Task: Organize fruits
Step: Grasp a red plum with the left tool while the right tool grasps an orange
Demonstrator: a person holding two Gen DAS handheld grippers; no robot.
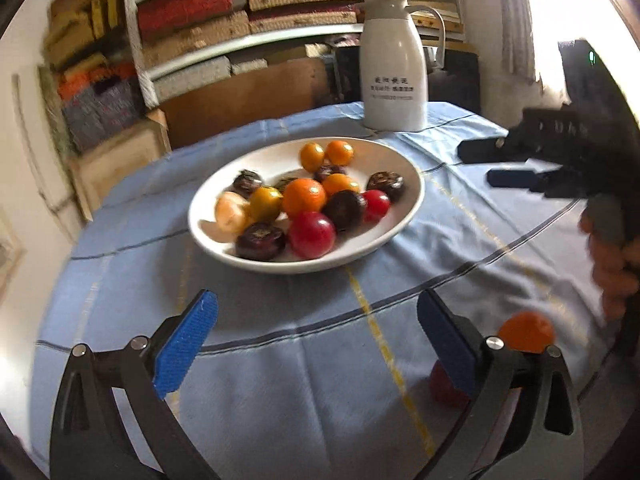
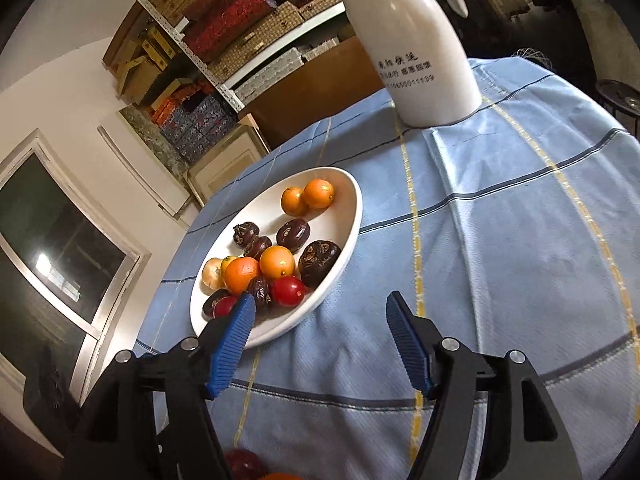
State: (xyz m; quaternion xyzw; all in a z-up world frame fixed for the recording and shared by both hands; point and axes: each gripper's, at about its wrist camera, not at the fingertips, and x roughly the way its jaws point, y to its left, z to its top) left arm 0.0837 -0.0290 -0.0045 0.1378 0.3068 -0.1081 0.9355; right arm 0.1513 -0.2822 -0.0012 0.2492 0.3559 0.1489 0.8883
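Smooth white oval bowl [image 1: 404,216] on woven blue cloth [image 1: 280,360], heaped with glossy round fruits [image 1: 303,196]. Left gripper [image 1: 316,344] spread wide, empty; right gripper [image 2: 320,344] parted, empty. Near right, blurred orange fruit [image 1: 526,330], possibly a tangerine.

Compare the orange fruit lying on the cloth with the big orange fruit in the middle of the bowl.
The loose orange fruit lies alone on the blue tablecloth, partly hidden behind the left gripper's finger; the bowl orange sits in the white bowl, fully visible. The loose one has one red fruit nearby; the bowl one is packed among dark, red and yellow fruits. Both are round and bright orange.
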